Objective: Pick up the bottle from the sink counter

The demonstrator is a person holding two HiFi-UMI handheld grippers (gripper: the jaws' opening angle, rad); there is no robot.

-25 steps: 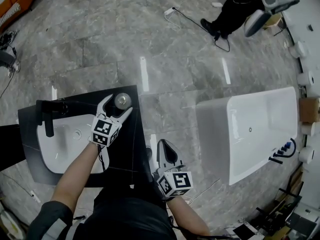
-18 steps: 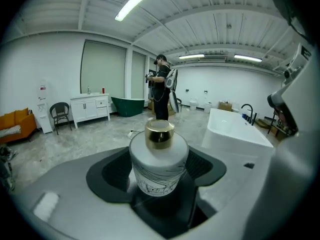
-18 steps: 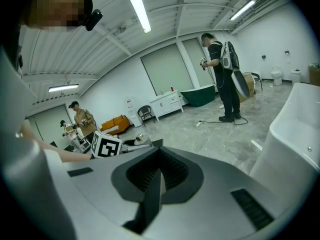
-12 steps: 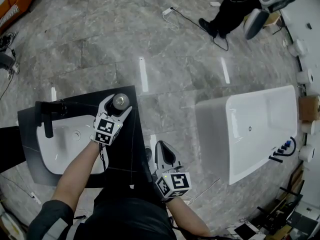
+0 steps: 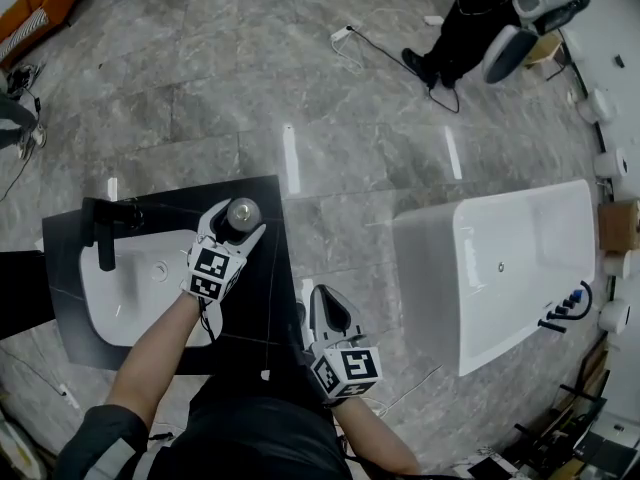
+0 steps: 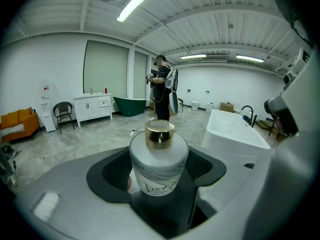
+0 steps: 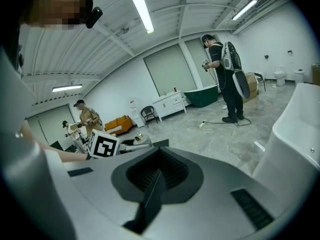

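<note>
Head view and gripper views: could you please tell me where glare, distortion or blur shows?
Head view: bright light streaks glare on the glossy floor, with strong fisheye bending. Left gripper view: bottle sharp, frame corners black, ceiling light blown out. Right gripper view: straight lines bowed, corners dark.

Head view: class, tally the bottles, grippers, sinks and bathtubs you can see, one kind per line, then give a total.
bottle: 1
grippers, left gripper and right gripper: 2
sink: 1
bathtub: 1
Total: 5
</note>
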